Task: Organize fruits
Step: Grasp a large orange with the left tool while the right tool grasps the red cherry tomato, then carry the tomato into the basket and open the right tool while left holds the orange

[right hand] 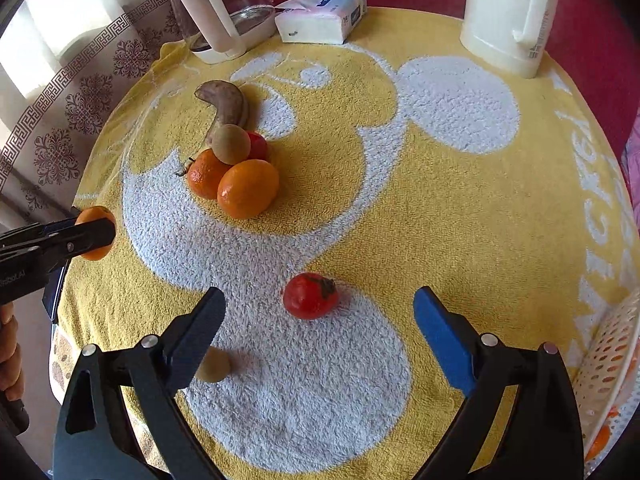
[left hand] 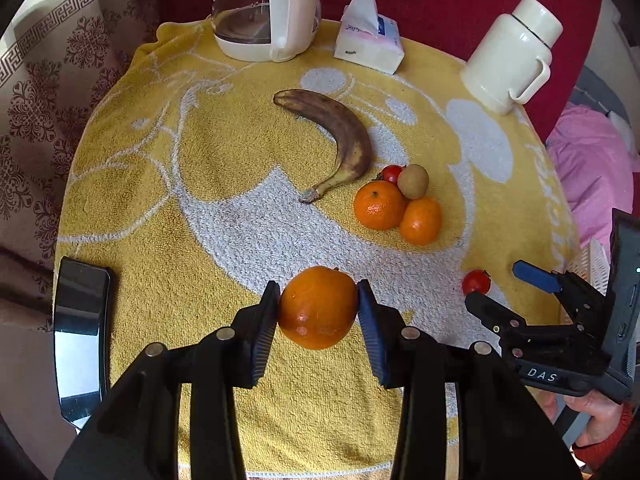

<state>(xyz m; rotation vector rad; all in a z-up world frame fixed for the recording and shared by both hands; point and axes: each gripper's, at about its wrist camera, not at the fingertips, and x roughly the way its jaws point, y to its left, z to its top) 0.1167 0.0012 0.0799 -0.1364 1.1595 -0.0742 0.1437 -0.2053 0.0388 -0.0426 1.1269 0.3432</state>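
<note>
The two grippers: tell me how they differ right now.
The left gripper is shut on an orange, pads pressing both its sides; the right gripper stands open and holds nothing. The left carries its fruit above the towel; the right hangs over a tomato that lies on the towel between its fingers, untouched. Both point steeply down at the table.

My left gripper [left hand: 318, 308]: black plastic arms, 2 ribbed dark-blue pads, 4 round silver bolt heads. My right gripper [right hand: 320, 312]: same black frame, 1 bright blue pad, 1 dark ribbed; white "DAS" lettering on its body. Red knit cuff at my right hand [left hand: 596, 416].
</note>
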